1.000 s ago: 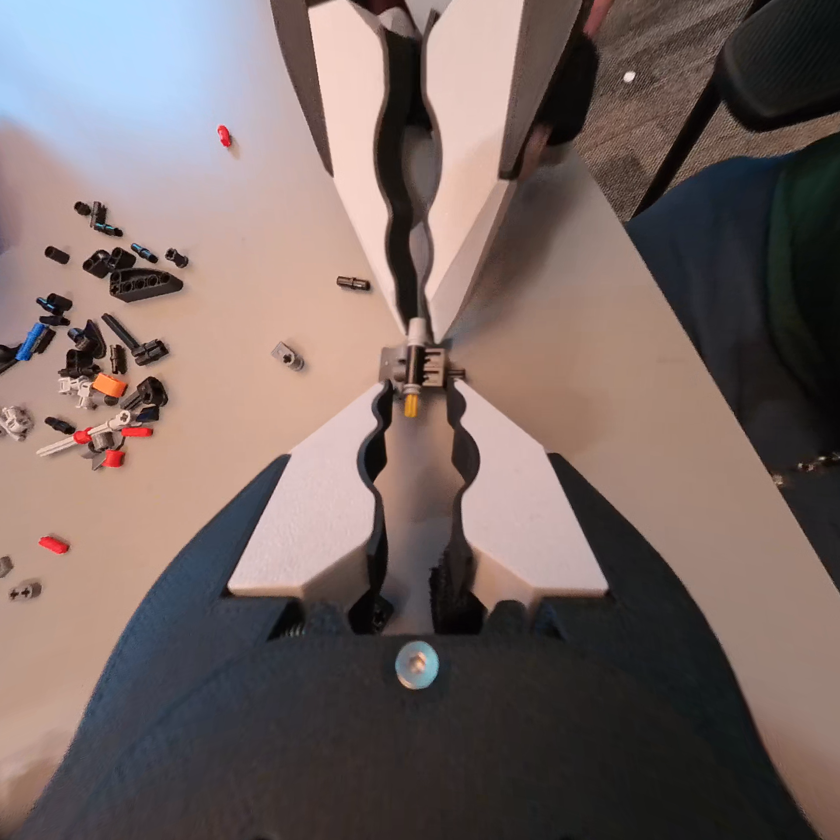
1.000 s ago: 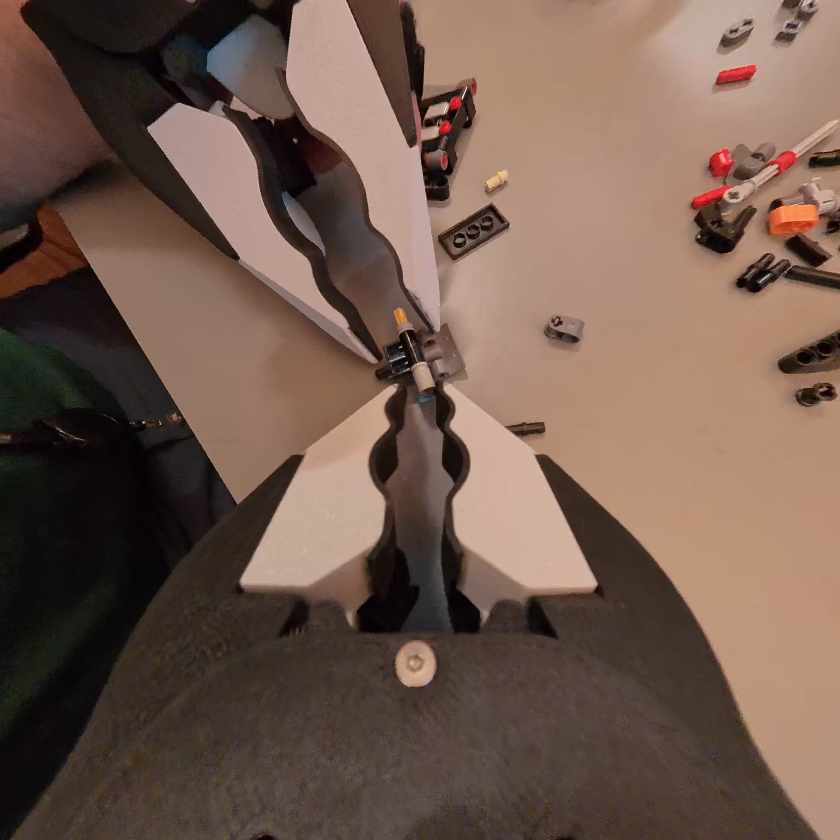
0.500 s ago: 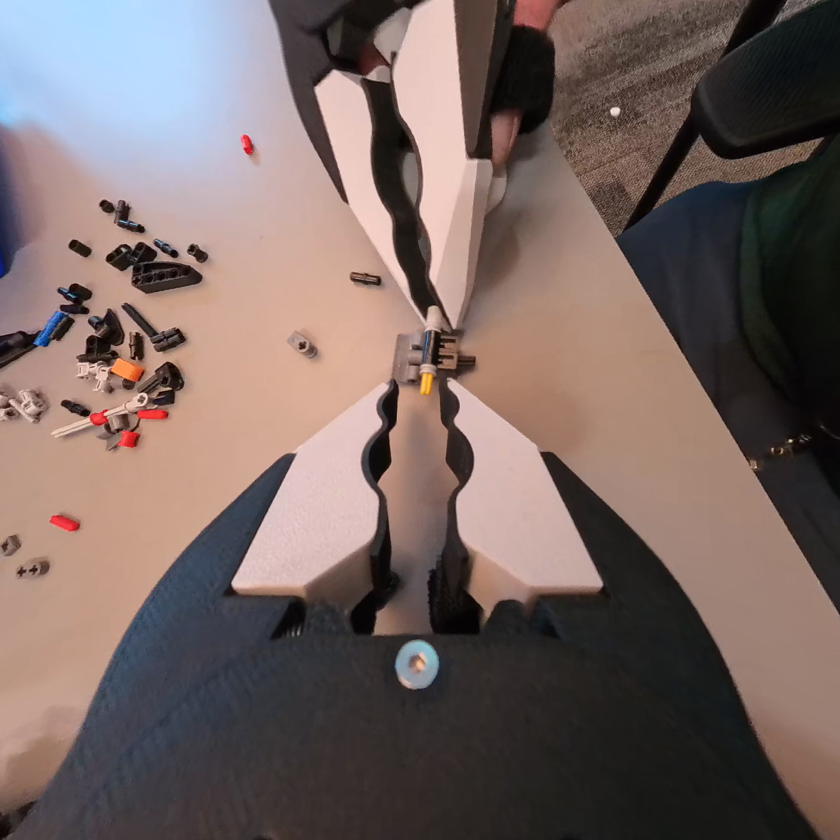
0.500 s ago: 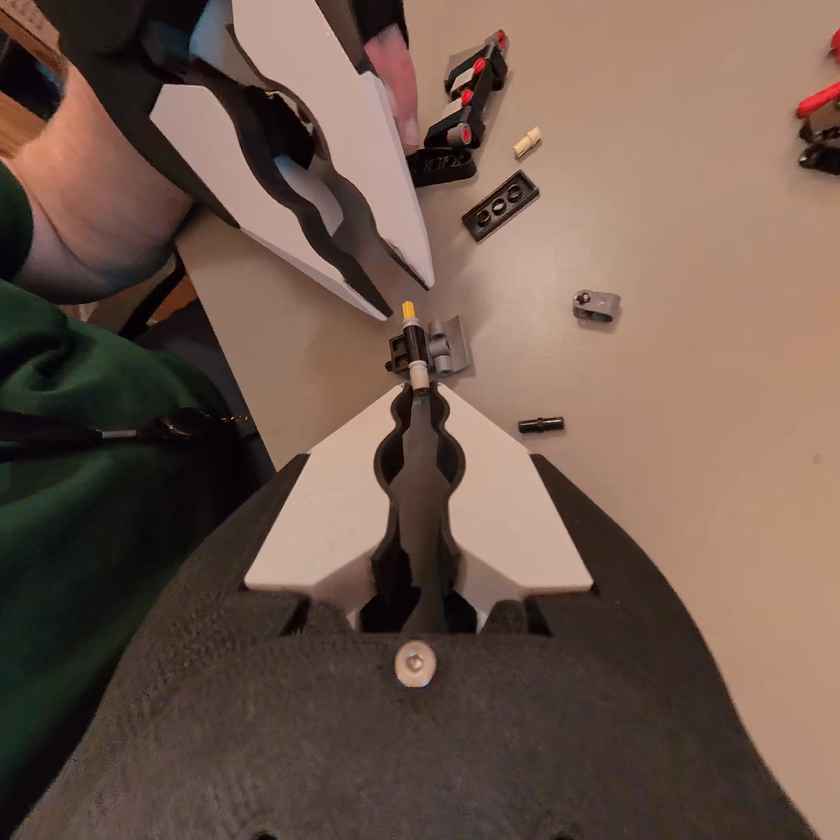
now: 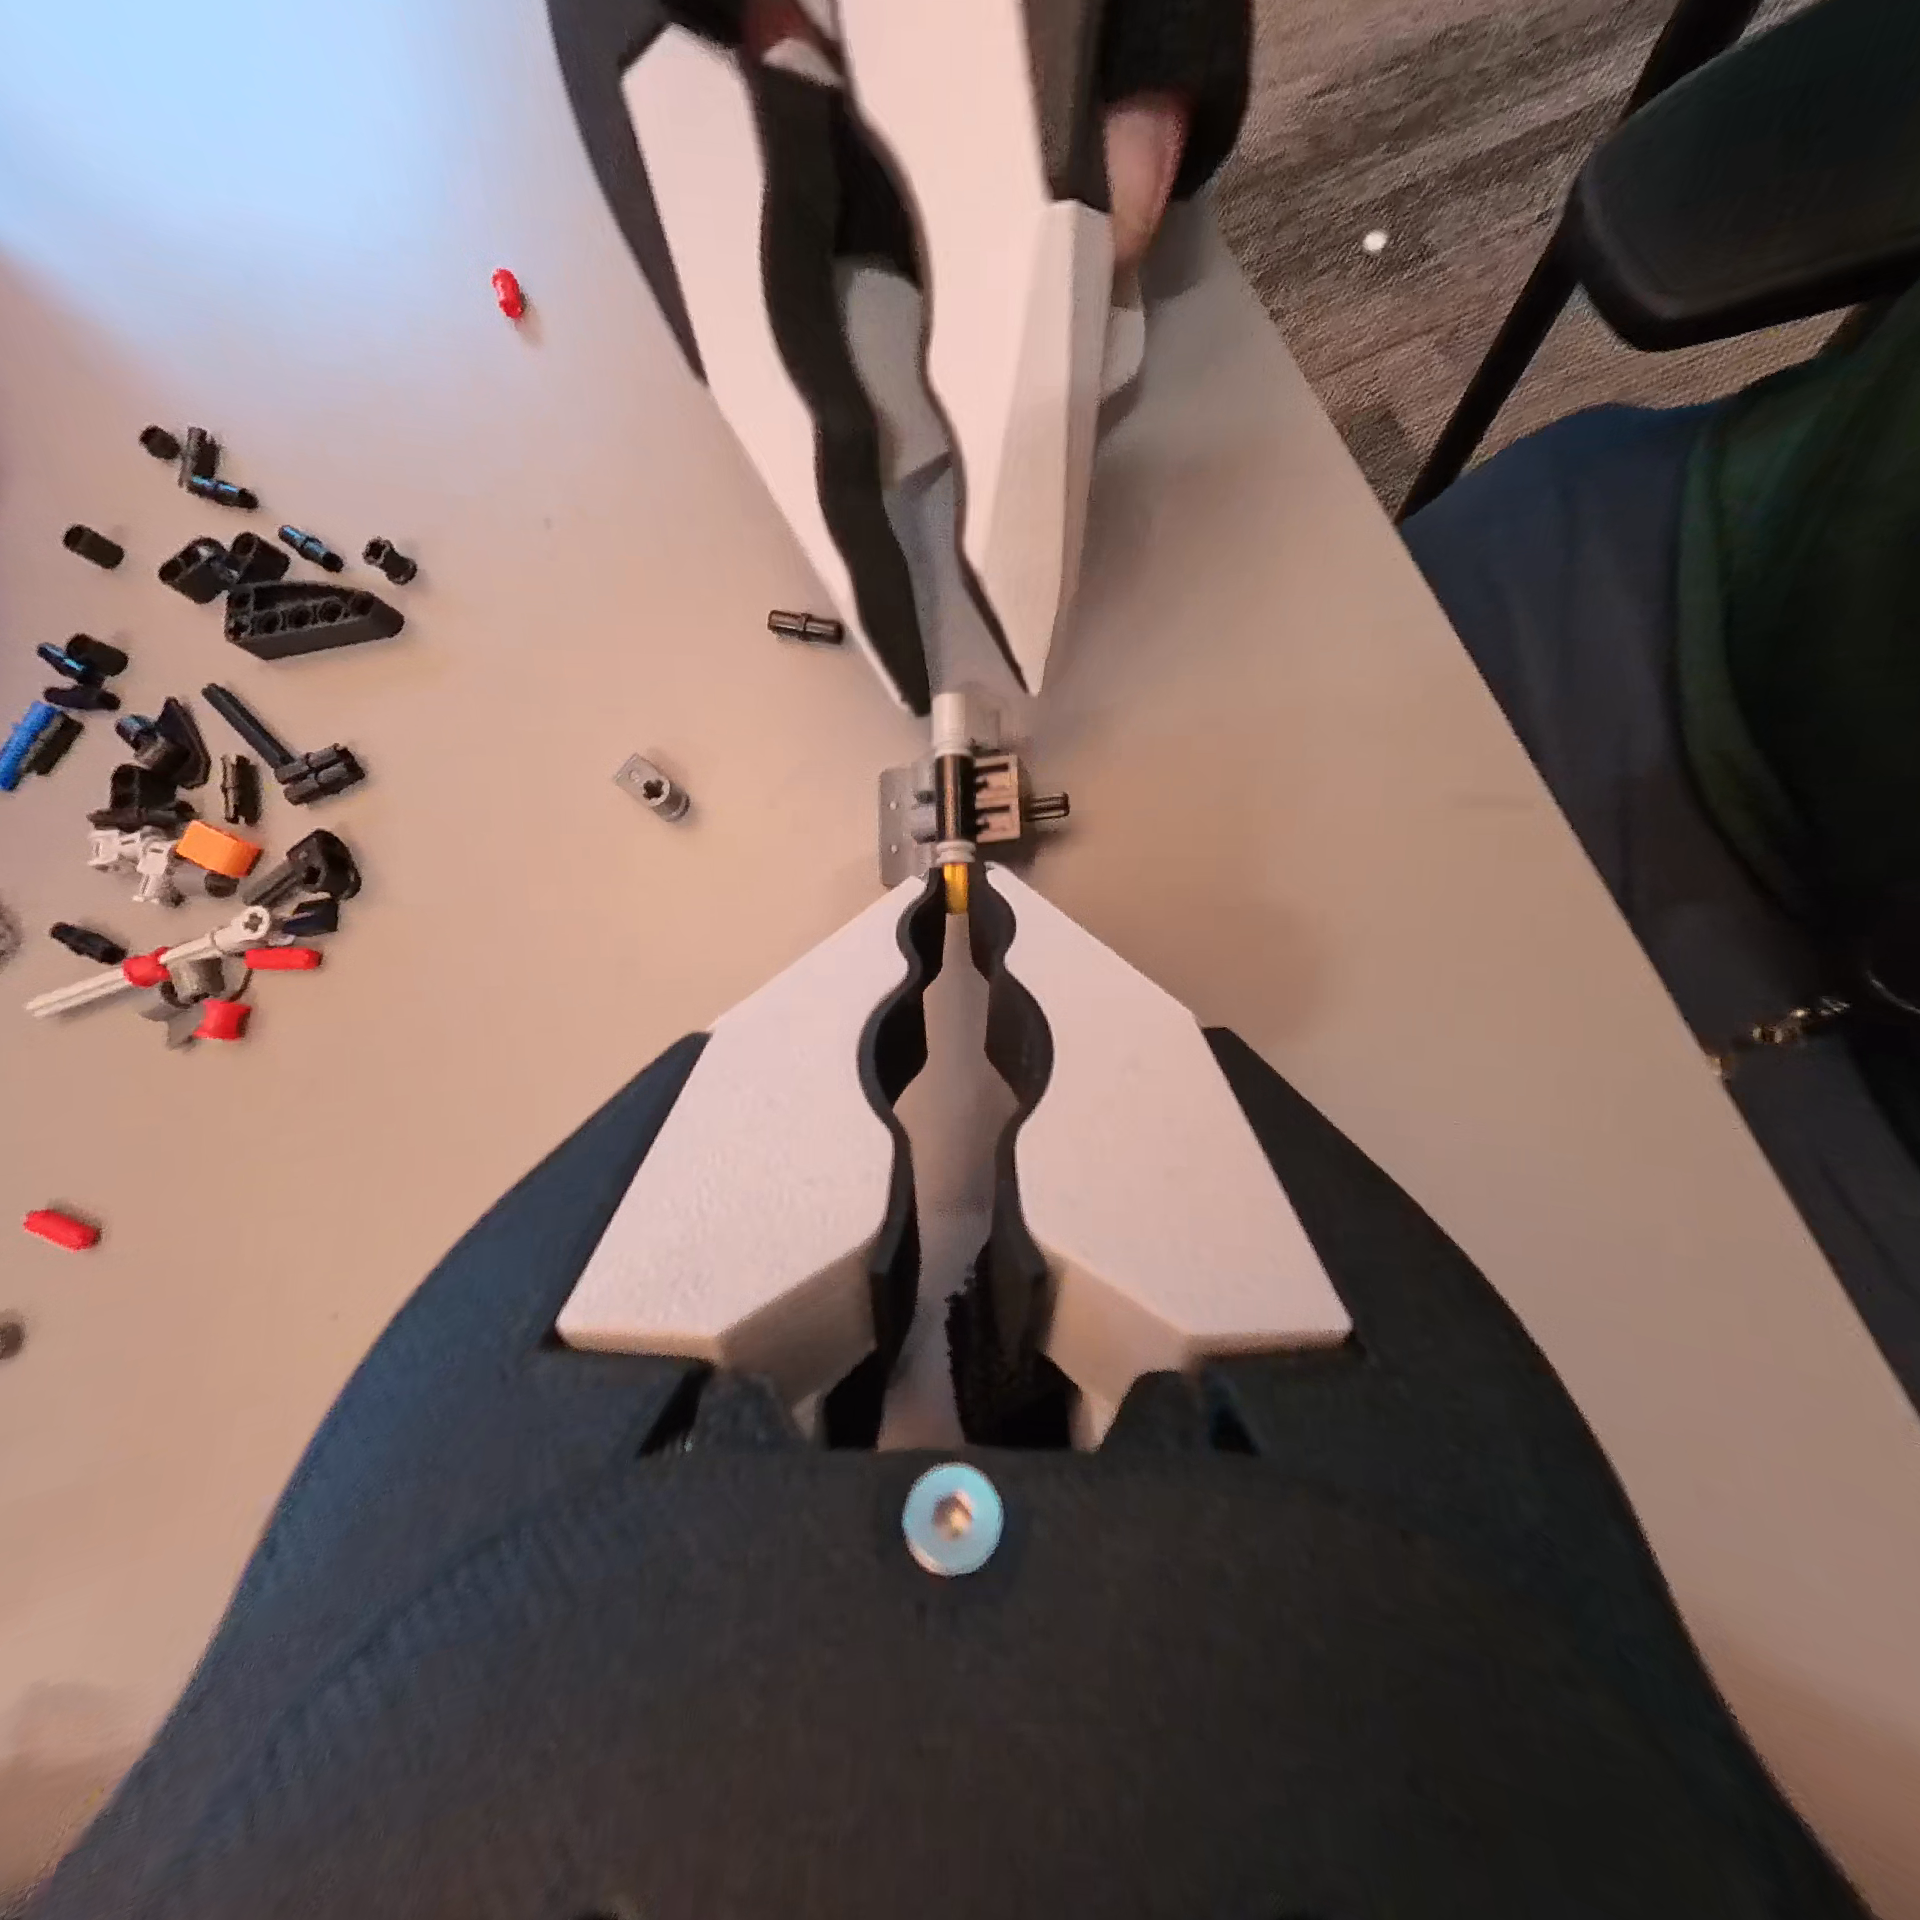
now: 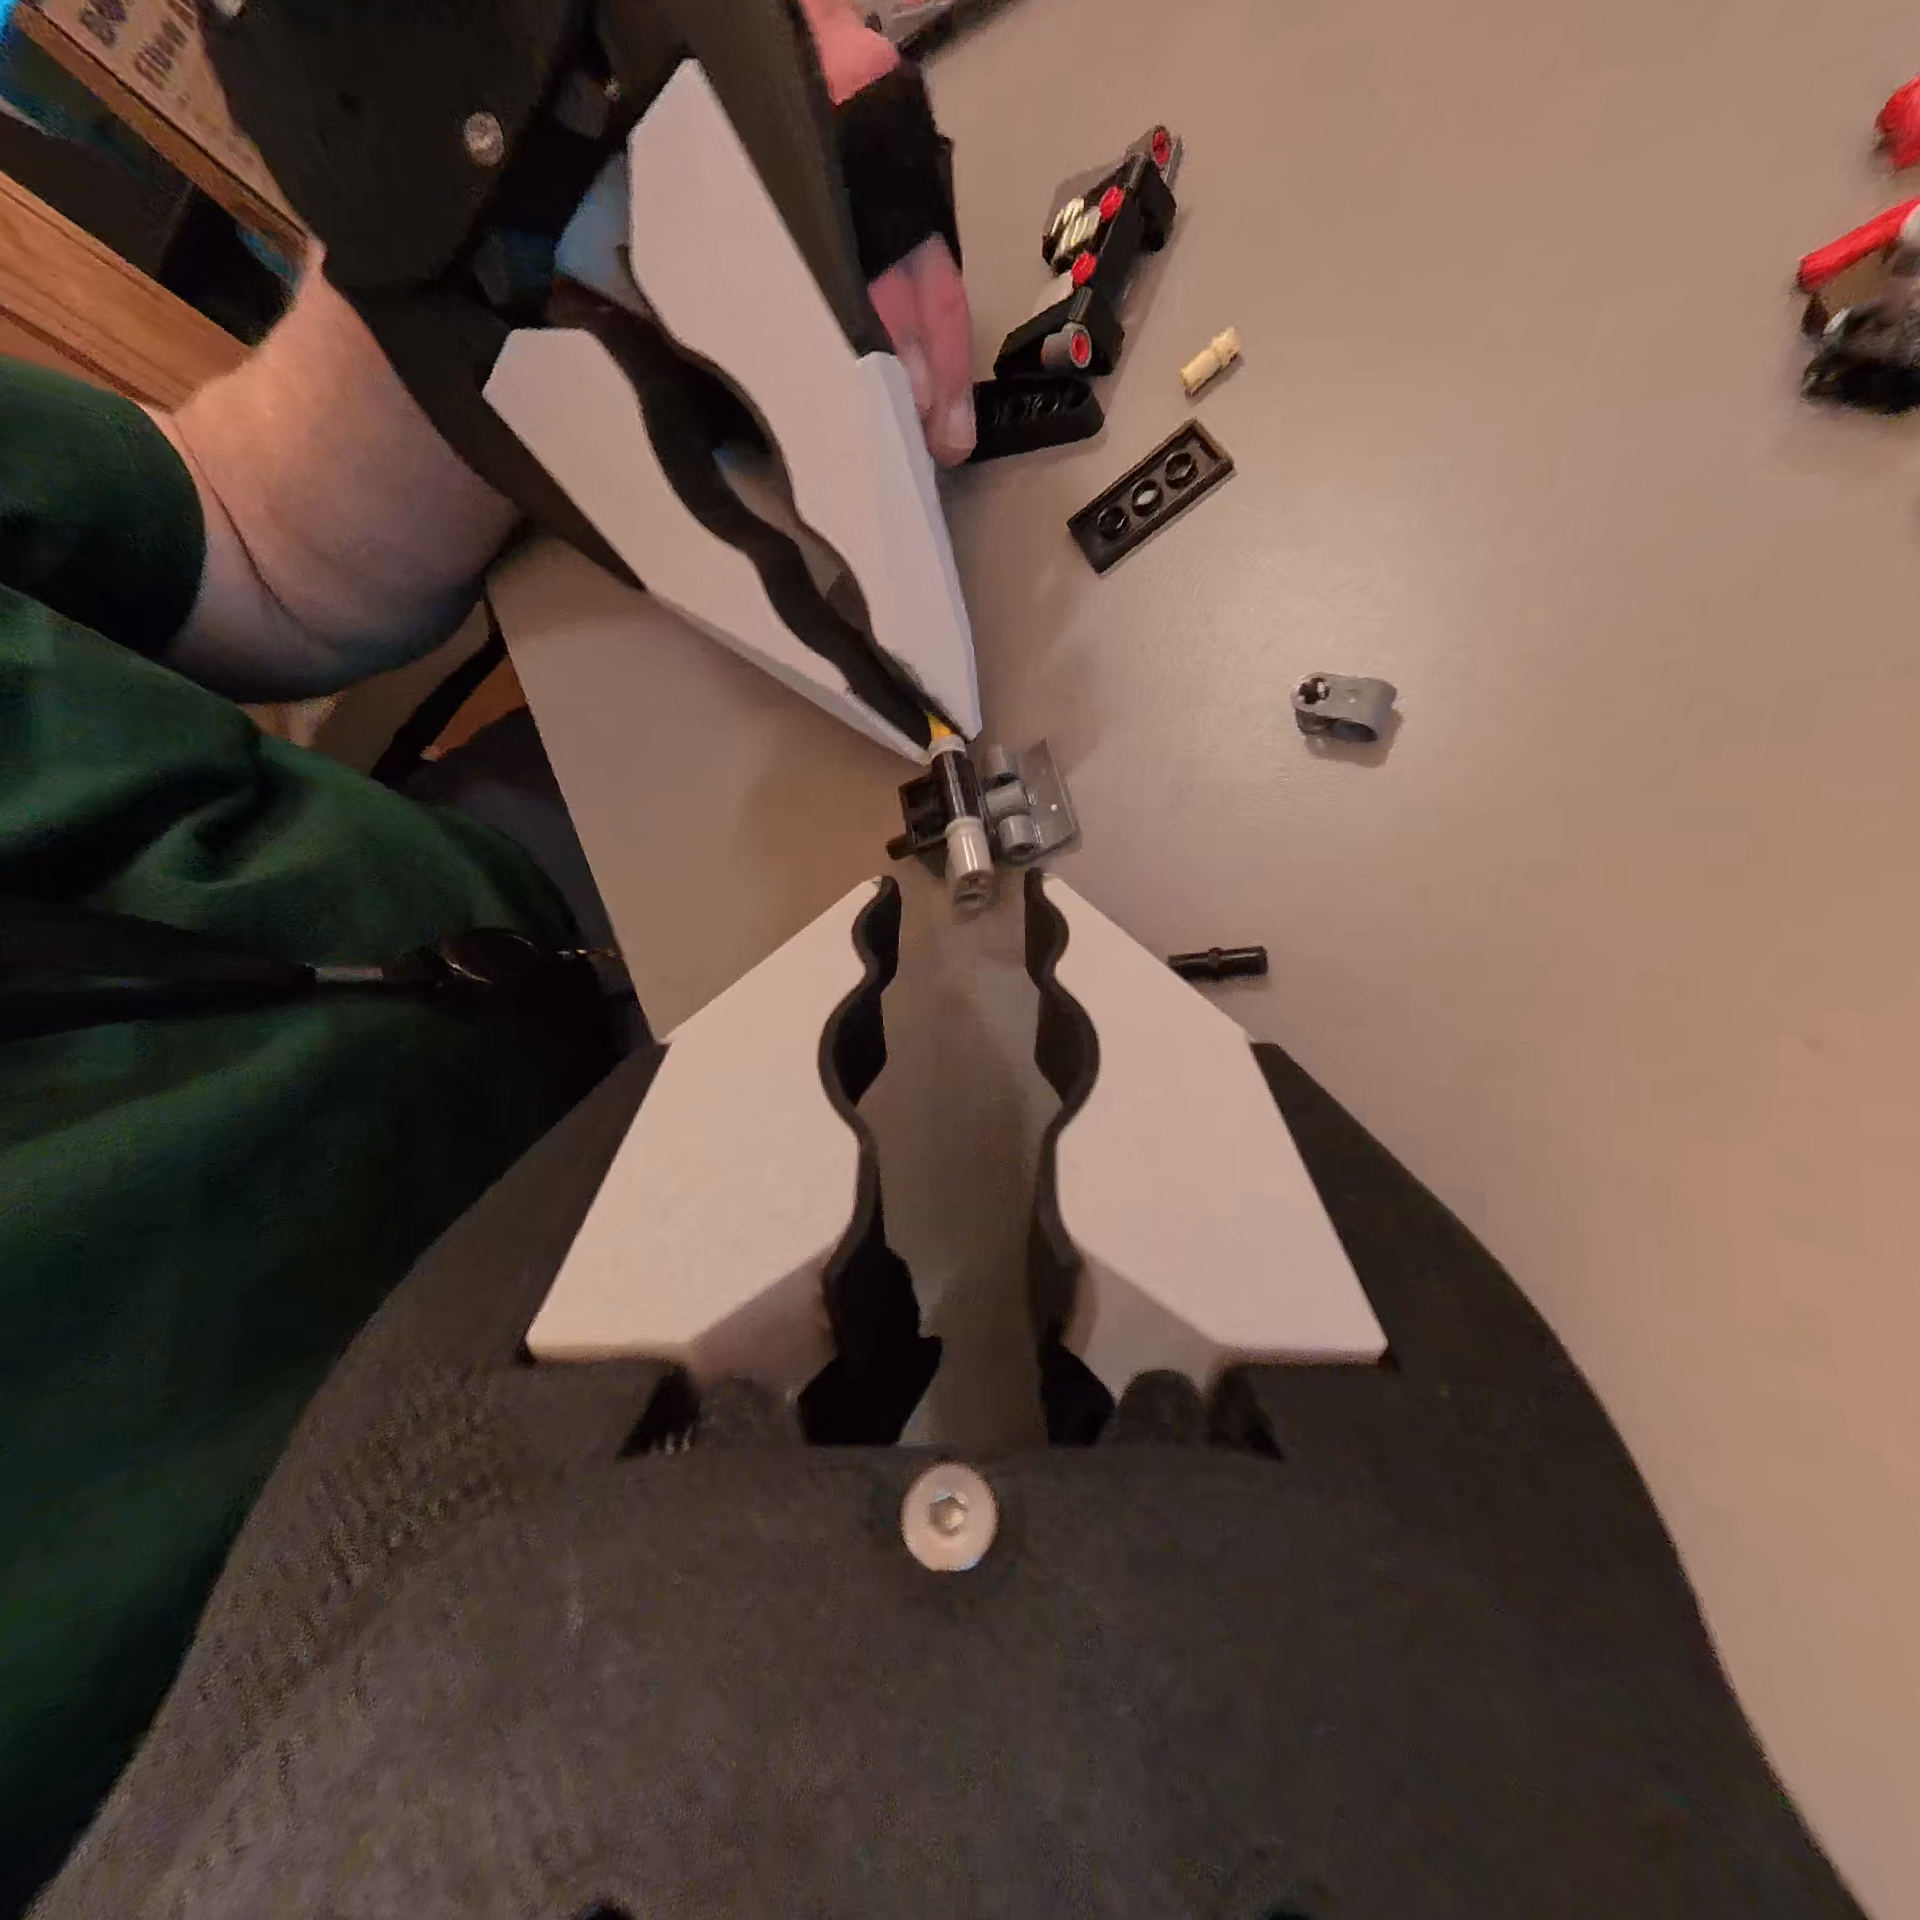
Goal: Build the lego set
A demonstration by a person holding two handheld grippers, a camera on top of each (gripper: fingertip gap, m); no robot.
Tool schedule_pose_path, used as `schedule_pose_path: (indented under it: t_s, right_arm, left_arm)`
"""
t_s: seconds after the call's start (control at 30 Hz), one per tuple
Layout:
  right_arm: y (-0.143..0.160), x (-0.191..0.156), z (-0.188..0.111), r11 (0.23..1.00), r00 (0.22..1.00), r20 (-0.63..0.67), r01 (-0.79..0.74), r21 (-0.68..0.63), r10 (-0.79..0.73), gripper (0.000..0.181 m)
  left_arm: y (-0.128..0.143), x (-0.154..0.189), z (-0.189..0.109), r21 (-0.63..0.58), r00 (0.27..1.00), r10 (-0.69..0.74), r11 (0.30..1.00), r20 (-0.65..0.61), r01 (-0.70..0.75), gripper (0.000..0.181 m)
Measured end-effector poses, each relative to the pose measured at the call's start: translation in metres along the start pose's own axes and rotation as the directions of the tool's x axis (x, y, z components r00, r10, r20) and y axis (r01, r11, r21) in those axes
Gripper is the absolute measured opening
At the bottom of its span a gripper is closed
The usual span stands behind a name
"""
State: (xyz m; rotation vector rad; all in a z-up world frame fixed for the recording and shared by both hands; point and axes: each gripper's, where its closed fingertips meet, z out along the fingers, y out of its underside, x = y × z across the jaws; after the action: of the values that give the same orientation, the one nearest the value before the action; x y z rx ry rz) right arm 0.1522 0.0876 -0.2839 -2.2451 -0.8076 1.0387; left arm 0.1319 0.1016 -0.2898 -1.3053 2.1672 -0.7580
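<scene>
A small lego assembly (image 5: 956,805), a grey plate with black pieces on an axle with a yellow end and a grey end, is at the table's near edge. My left gripper (image 5: 956,883) is shut on its yellow end. My right gripper (image 6: 961,883) faces it from the other side with its jaws apart, and the grey end of the assembly (image 6: 982,805) sits just at its tips. The left gripper also shows in the right wrist view (image 6: 945,727), pinched on the yellow tip. The right gripper shows in the left wrist view (image 5: 971,696).
A scatter of loose black, red, grey and orange parts (image 5: 208,831) lies left of the grippers. A black pin (image 5: 805,627) and a grey connector (image 5: 651,787) lie close by. A black plate (image 6: 1150,509) and a black-and-red sub-assembly (image 6: 1101,270) lie beyond. The person's green-sleeved lap is past the table edge (image 5: 1351,520). Both grippers' tips are close together, under 4 cm apart.
My right gripper, shut on the assembly's grey end before, has opened. My left gripper, open half a second ago, has moved in and shut on the yellow end.
</scene>
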Motion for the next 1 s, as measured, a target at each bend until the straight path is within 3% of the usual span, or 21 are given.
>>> schedule_pose_path:
  t_s: [0.13,0.33,0.4,0.57,0.7,1.0]
  right_arm:
    - [0.002,0.003,-0.003,0.974,0.959,-0.168,0.227,-0.026,-0.228,0.026]
    - [-0.004,0.007,-0.004,0.793,0.699,-0.388,0.585,-0.172,-0.6,0.021]
    - [-0.005,0.007,-0.003,0.719,0.602,-0.415,0.655,-0.233,-0.683,0.02]
    - [-0.004,0.008,0.005,0.646,0.52,-0.403,0.7,-0.305,-0.753,0.014]
    - [-0.004,0.009,0.006,0.659,0.544,-0.386,0.69,-0.299,-0.745,0.014]
    - [-0.002,0.006,0.008,0.772,0.715,-0.292,0.602,-0.206,-0.636,0.013]
  left_arm:
    - [-0.001,-0.001,-0.001,0.021,0.998,-0.059,0.998,-0.032,0.06,0.002]
    - [-0.002,0.0,-0.003,0.075,0.976,-0.172,0.98,-0.132,0.183,0.002]
    - [-0.002,0.0,-0.003,0.083,0.969,-0.196,0.974,-0.152,0.21,0.002]
    - [0.0,0.001,0.0,0.073,0.957,-0.226,0.967,-0.185,0.242,0.002]
    - [0.0,0.001,-0.001,0.082,0.958,-0.219,0.968,-0.186,0.237,0.002]
    - [0.001,0.001,-0.003,0.081,0.983,-0.134,0.986,-0.128,0.145,0.003]
